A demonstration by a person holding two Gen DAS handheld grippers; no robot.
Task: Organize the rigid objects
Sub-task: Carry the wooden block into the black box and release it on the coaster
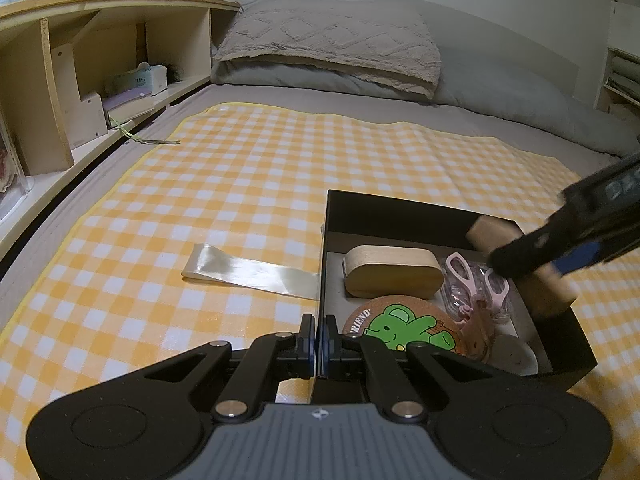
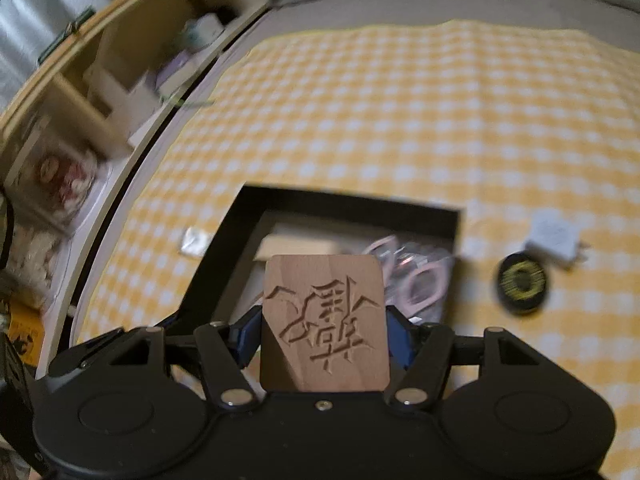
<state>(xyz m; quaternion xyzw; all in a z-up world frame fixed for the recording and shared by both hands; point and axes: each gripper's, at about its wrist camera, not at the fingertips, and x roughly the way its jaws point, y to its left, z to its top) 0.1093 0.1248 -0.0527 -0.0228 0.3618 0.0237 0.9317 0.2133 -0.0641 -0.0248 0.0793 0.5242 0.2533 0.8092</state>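
Left of the black box (image 1: 400, 210) my left gripper (image 1: 319, 338) has its jaws pinched shut on the box's left wall. Above the box, my right gripper (image 2: 324, 330) clamps the carved wooden block (image 2: 325, 322); right of it lies a black-and-yellow disc (image 2: 520, 289).

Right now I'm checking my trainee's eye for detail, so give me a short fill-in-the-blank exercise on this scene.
1. The right gripper holds a carved ____ block.
2. The coaster in the black box shows a ____ bear.
3. The scissors in the box have ____ handles.
4. The left gripper is shut on the box's ____.

Missing words: wooden; green; pink; wall
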